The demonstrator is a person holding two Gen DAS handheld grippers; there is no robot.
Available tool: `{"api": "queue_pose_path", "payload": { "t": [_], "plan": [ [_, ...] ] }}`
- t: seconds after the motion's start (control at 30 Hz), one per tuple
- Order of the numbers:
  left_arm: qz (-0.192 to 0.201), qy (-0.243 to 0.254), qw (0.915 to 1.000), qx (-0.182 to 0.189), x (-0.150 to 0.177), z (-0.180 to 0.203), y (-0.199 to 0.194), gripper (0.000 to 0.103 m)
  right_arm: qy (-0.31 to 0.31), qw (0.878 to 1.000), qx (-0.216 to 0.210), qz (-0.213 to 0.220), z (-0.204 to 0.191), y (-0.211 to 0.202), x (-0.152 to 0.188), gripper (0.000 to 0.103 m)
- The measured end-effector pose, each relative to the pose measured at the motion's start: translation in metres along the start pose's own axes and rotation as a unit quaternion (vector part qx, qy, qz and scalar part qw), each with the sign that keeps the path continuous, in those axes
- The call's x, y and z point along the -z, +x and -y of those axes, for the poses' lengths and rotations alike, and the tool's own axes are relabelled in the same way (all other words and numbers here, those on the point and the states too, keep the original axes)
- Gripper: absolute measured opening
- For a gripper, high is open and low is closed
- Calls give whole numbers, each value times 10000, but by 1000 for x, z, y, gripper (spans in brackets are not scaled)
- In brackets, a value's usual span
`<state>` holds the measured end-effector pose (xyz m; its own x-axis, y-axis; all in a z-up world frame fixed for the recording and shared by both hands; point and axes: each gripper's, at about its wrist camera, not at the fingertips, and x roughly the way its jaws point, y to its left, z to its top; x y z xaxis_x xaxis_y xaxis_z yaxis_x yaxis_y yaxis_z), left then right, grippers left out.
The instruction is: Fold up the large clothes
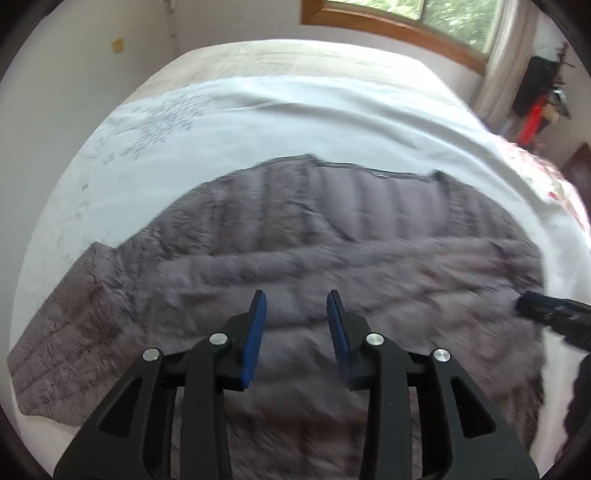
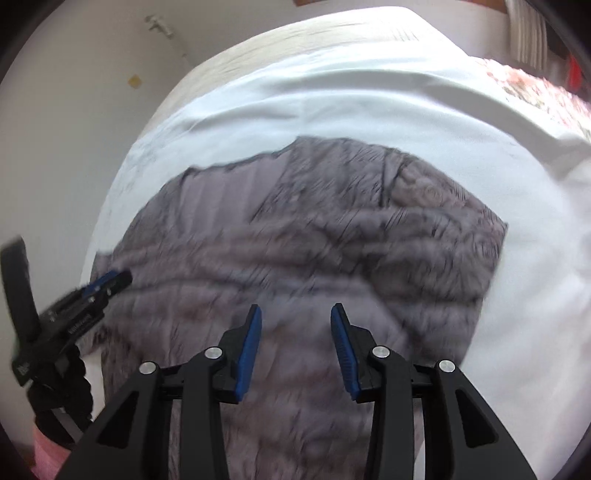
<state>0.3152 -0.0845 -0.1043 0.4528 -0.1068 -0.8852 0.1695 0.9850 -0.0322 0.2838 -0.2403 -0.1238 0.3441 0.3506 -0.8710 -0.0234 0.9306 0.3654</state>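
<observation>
Left wrist view: your left gripper (image 1: 296, 295) hangs above the grey jacket (image 1: 280, 240) with its jaws wide apart and nothing between the blue pads (image 1: 255, 339). The jacket lies spread on the white sheet (image 1: 295, 122) of the bed, its quilted ribs running across the frame and its dark-edged far hem near the middle of the sheet. One part of the jacket reaches out toward the lower left; whether that is a sleeve you cannot tell, since the picture is blurred. Your right gripper (image 1: 554, 310) enters at the right edge, just beside the jacket's right border and over the sheet. A beige cover (image 1: 295, 55) lies past the sheet at the far end of the bed, and a window (image 1: 424, 14) with a wooden frame sits above it. A curtain (image 1: 506, 59) hangs at the right, and a red-patterned cloth (image 1: 546, 177) shows on the right side of the bed.

Right wrist view: your right gripper (image 2: 295, 314) also hovers over the jacket (image 2: 314, 229), jaws wide and empty, blue pads (image 2: 249, 354) clear of the fabric. The jacket fills the centre of the frame on the sheet (image 2: 406, 110), with a squared edge at the right. Your left gripper (image 2: 107, 282) shows at the left edge, over the jacket's left border; from this side view alone you cannot tell its jaw gap.
</observation>
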Motion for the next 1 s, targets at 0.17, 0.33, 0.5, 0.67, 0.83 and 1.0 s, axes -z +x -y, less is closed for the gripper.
{"api": "queue_pose_path", "payload": {
  "t": [0.17,0.33,0.5,0.67,0.83,1.0],
  "plan": [
    [-159,65,9998,71,21,17,4,34,-116,9998,180,16,-14,0,21,40],
    [-386,41,9992,18,35,15,23,35,-31,9997,212,-147,-10,16,30,40],
    [-394,76,9992,-15,42,12,31,35,31,9995,306,-113,-8,28,36,39],
    [-285,83,9996,-45,45,14,34,35,179,9995,248,78,-4,30,41,39],
    [-184,94,9998,-10,48,13,35,35,120,9990,345,266,-6,30,44,39],
    [-114,76,9999,41,51,12,35,35,50,9981,472,385,-9,32,45,39]
  ]
}}
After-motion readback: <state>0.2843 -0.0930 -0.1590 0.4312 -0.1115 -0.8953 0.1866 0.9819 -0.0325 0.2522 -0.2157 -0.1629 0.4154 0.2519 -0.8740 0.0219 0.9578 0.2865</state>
